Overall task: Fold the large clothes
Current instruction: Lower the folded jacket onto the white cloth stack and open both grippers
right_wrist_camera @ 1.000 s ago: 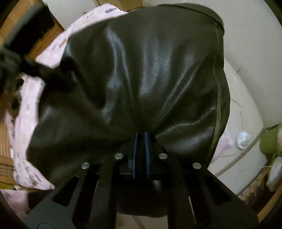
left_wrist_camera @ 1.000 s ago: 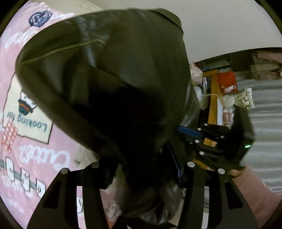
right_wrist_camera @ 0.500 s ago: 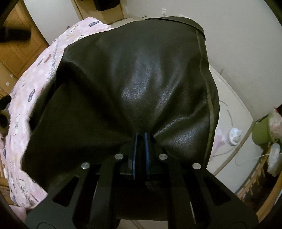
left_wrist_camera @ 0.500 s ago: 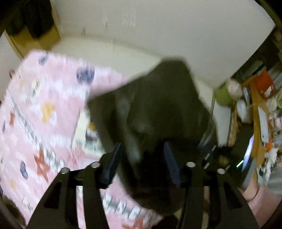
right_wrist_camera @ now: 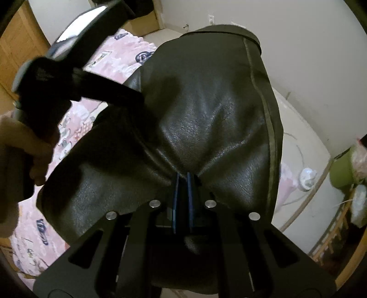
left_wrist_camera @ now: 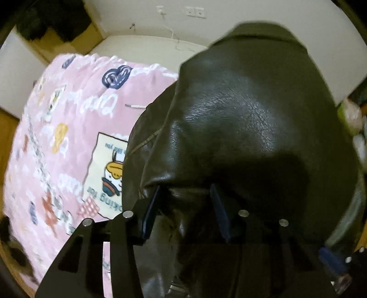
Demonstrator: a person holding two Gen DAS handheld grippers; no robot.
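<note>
One pink blanket with cartoon prints covers the bed, with white walls behind and wooden furniture at 10 o'clock in the right view. Half a second ago the left view was blurred and the jacket small; now the dark leather jacket fills both views, hanging over the blanket. The left gripper has its jaws spread, leather bunched between them. The right gripper is clenched on a jacket fold. Someone's hand grips the left tool at 9 o'clock.

The right hand-held gripper is pinched closed; the left hand-held gripper gapes wide.
</note>
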